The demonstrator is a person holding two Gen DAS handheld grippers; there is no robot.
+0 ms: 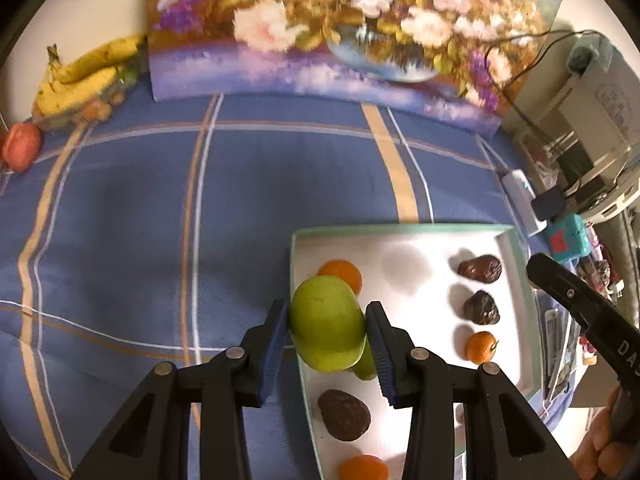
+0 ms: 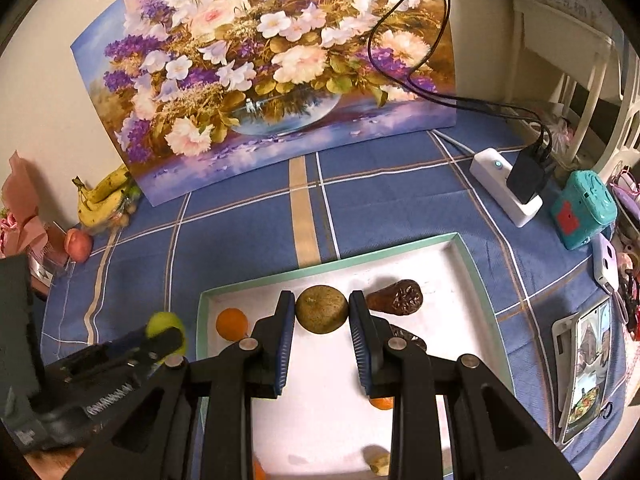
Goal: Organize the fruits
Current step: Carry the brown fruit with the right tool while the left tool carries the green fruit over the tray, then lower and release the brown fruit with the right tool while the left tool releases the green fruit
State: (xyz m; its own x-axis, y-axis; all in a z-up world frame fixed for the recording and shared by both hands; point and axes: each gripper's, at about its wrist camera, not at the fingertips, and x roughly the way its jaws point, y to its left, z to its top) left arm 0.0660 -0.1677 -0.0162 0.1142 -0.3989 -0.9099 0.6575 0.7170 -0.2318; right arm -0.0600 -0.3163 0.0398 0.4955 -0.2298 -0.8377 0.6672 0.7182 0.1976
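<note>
With several fruits already in the tray (image 1: 516, 280), our left gripper (image 1: 327, 320) grasped a green pear (image 1: 326, 326) and our right gripper (image 2: 322, 312) clenched a brownish-green round fruit (image 2: 321, 309), both not yet placed.

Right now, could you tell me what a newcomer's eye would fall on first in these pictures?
Probably the large flower painting leaning against the wall at the back of the blue checked tablecloth. Next, the green apple clamped in the left gripper at the left edge of the white tray, and the brownish round fruit gripped by the right gripper over the same tray.
</note>
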